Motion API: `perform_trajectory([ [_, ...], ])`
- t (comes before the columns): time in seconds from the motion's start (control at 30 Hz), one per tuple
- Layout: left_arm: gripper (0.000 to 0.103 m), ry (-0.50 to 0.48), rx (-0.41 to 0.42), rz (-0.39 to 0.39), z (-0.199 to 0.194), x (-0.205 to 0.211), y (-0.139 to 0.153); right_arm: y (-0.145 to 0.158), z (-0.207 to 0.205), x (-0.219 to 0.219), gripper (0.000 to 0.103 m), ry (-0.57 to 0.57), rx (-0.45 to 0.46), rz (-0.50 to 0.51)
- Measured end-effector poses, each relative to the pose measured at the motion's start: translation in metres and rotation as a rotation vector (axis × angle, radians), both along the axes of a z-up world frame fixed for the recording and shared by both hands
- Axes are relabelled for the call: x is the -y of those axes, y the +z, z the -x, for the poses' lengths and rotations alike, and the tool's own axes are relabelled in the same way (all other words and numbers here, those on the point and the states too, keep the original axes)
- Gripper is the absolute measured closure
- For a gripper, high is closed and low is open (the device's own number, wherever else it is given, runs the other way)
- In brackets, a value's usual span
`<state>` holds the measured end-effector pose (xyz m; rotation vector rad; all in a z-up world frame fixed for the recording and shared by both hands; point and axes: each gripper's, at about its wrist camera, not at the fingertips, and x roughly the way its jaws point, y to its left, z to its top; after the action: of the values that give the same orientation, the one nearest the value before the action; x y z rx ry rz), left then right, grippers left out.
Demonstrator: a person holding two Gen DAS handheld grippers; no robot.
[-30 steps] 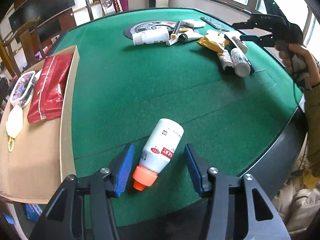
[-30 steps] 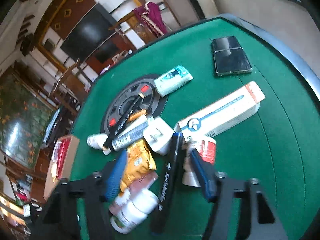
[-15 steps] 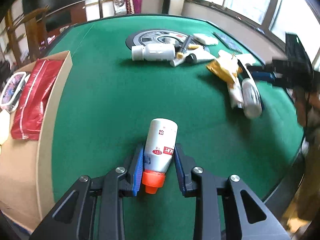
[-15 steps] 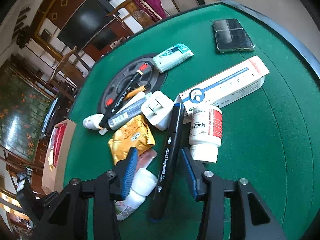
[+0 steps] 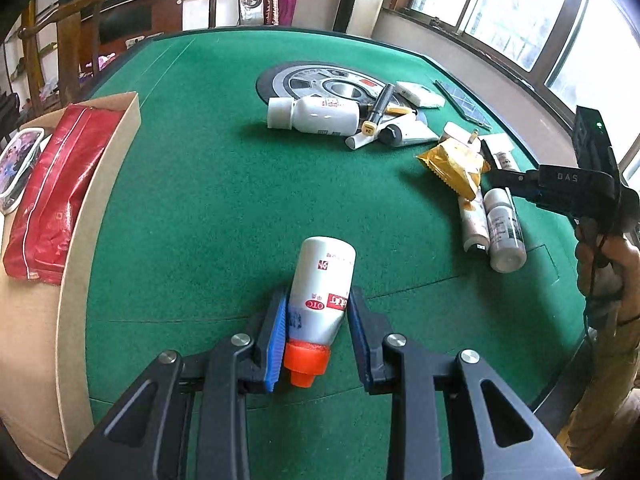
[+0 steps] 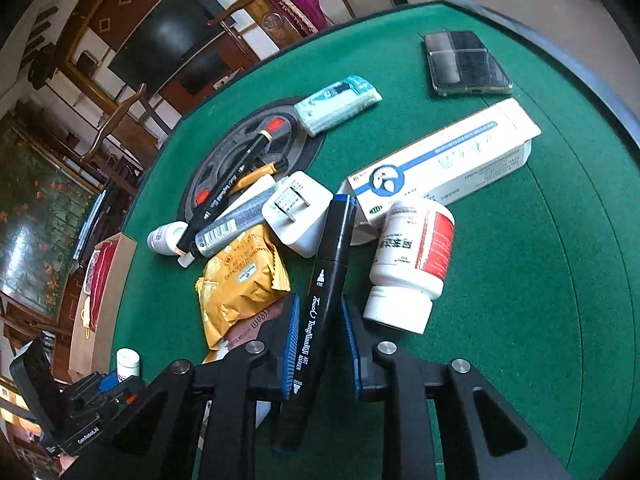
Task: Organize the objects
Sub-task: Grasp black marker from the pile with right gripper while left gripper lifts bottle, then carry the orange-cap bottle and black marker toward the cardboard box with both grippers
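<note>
Left wrist view: the left gripper (image 5: 318,338) is clamped on a white bottle (image 5: 322,295) with an orange cap, which lies on the green table (image 5: 224,200) near its front edge, cap toward the camera. A cardboard box (image 5: 100,184) sits at the table's left edge, holding a red pouch (image 5: 52,196). Across the table, near its far right edge, lie a white jar (image 5: 314,116), a yellow packet (image 5: 456,164) and two small bottles (image 5: 502,230). The right gripper shows at the right edge, in a hand (image 5: 604,264).

Right wrist view: the right gripper (image 6: 320,344) has just been closing and now pinches a black marker (image 6: 326,280) between its blue pads; the marker lies in the pile toward the table's right side. Just right of it lies a red-labelled white bottle (image 6: 412,260), touching a long white box (image 6: 444,166). A white charger plug (image 6: 298,212) and the yellow packet (image 6: 240,280) lie to the left. A phone (image 6: 464,64) lies apart, near the far edge.
</note>
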<state>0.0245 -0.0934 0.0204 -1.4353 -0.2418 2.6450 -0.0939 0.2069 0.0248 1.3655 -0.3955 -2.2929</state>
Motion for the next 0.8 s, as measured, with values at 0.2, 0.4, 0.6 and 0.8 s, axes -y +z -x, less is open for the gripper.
perform_trajectory([
  [0.2,0.075,0.006,-0.001,-0.028,-0.001,0.002,0.0,0.026,-0.013,-0.005,0.086,-0.026,-0.107,0.017],
  [0.4,0.075,0.002,-0.004,-0.043,-0.004,0.001,0.0,0.04,-0.022,0.003,0.086,0.0,-0.139,0.047],
  [0.6,0.075,0.006,-0.01,-0.061,-0.007,0.001,0.001,0.056,-0.031,0.017,0.086,0.044,-0.173,0.08],
  [0.8,0.075,0.015,-0.023,-0.088,-0.011,0.004,0.004,0.059,-0.04,0.043,0.086,0.118,-0.176,0.116],
])
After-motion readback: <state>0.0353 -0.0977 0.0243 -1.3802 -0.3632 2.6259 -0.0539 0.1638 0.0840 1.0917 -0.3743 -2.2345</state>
